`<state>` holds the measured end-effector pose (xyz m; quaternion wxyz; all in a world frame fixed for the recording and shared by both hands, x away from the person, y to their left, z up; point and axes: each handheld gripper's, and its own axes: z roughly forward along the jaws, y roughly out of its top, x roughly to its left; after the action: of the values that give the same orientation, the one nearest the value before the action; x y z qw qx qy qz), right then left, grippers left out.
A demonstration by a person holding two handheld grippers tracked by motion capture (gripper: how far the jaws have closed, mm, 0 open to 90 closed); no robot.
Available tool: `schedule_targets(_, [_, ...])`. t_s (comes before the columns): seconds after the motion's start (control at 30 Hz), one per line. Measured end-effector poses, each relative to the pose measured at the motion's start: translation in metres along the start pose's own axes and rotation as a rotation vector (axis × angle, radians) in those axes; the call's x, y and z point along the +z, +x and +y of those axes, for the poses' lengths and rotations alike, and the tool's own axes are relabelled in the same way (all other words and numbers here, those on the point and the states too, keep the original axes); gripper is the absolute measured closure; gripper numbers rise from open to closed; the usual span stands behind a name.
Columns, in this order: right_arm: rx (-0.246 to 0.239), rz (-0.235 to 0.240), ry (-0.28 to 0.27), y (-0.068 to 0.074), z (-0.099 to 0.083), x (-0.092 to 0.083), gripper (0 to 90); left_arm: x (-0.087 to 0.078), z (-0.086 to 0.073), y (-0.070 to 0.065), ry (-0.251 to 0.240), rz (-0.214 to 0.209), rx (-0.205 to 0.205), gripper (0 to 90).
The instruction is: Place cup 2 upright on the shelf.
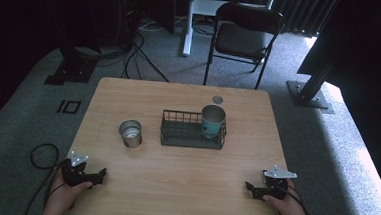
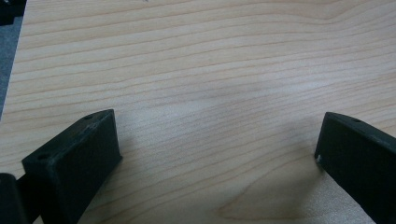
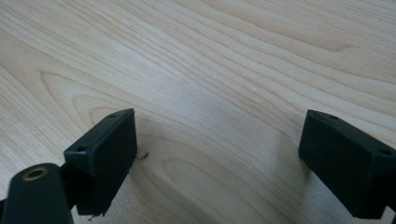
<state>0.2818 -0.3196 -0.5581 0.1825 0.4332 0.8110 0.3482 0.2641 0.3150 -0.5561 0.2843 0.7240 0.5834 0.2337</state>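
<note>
Table (image 1: pixel 173 186) of light wood carried everything. A black wire basket (image 1: pixel 192 130) lay at its centre, its long axis running left to right, and a teal cup (image 1: pixel 212 121) stood upright in its right end. A metal cup (image 1: pixel 130 133) stood upright just left of the basket, mouth up. The left gripper (image 1: pixel 90 175) and the right gripper (image 1: pixel 256 189) rested at the near corners, well apart from the cups, jaws spread wide and empty, nothing between.

Cup (image 1: pixel 212 120) in right end of basket (image 1: pixel 176 136) at table (image 1: pixel 173 186) centre; tin (image 1: pixel 130 133) just left of basket.
</note>
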Motion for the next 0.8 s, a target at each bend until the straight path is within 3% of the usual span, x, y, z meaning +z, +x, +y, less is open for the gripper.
schedule_targets(0.23, [0.000,0.000,0.000,0.000,0.000,0.000,11.1,-0.002,-0.002,0.000,-0.001,-0.033,0.031,0.5])
schedule_targets(0.37, [0.000,0.000,0.000,0.000,0.000,0.000,11.1,-0.003,-0.001,-0.003,-0.012,-0.092,0.032,0.5])
schedule_targets(0.5, [0.000,0.000,0.000,0.000,0.000,0.000,11.1,-0.002,0.001,-0.009,-0.015,-0.121,0.052,0.5])
schedule_targets(0.8, [0.000,0.000,0.000,0.000,0.000,0.000,11.1,-0.002,0.012,-0.022,-0.079,-0.151,0.067,0.5])
